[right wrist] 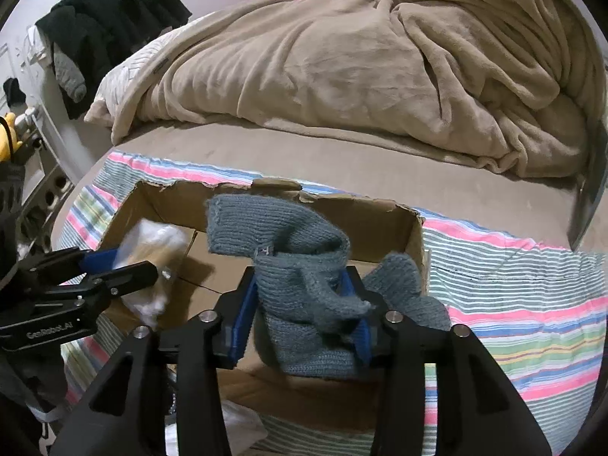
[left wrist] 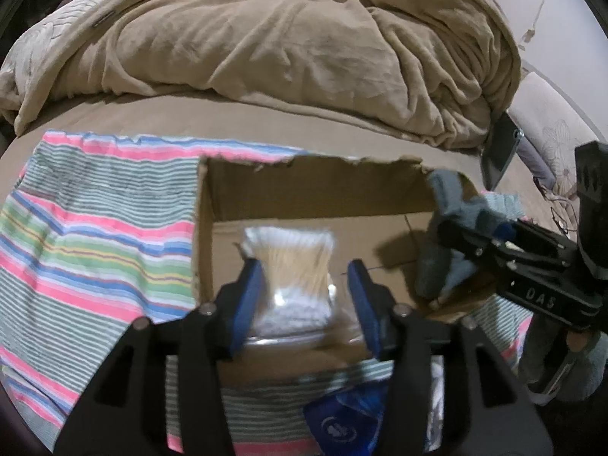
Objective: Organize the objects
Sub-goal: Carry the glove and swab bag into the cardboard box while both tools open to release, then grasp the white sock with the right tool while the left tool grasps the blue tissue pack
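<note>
An open cardboard box (left wrist: 228, 197) (right wrist: 414, 235) stands on a striped cloth on the bed. My left gripper (left wrist: 306, 285) is open over the box. A clear bag of cotton swabs (left wrist: 290, 277) (right wrist: 152, 250) is between its blue fingers, blurred; I cannot tell whether it touches them. My right gripper (right wrist: 304, 304) is shut on a grey-blue knitted garment (right wrist: 304, 285) (left wrist: 444, 235) and holds it over the box's right side. The right gripper (left wrist: 475, 239) shows at the right of the left wrist view, the left gripper (right wrist: 117, 266) at the left of the right wrist view.
The striped cloth (left wrist: 95, 247) (right wrist: 532, 304) covers the near bed. A rumpled beige blanket (left wrist: 285, 38) (right wrist: 361, 57) lies behind. A blue packet (left wrist: 349, 421) lies in front of the box. A phone (left wrist: 501, 148) leans at the right. Dark clothes (right wrist: 114, 7) hang at the far left.
</note>
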{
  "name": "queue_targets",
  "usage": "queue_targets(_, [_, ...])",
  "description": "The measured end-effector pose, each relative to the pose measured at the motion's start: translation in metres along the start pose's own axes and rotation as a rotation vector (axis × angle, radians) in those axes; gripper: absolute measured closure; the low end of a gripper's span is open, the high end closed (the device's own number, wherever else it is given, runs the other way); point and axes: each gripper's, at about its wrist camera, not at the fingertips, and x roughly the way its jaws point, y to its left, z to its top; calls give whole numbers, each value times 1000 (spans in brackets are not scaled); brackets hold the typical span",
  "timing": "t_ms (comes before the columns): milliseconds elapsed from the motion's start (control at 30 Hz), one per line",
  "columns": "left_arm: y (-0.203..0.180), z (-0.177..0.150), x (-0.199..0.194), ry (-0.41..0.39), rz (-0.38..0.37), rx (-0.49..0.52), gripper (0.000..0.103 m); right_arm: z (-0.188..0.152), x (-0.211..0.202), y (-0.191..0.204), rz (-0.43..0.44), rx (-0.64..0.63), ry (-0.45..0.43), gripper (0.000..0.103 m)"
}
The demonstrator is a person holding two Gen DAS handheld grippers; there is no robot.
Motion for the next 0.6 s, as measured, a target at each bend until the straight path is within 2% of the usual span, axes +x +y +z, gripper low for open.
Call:
queue_targets(33, [0,0,-4,-10,0,-2,42,0,-1,1,-3,-2,-2,45])
queue_targets(100, [0,-1,-15,-30,-7,-3,40,-2,-7,3,-8,-2,-13,41])
queue_targets(233, [-1,-2,-33,-53,-16,-7,37,-3,-22,9,-14,3,-35,41])
queue_targets(600, [-5,-22,-75,-79,-32,-2,36,-16,-71,20,-33,16,-74,41])
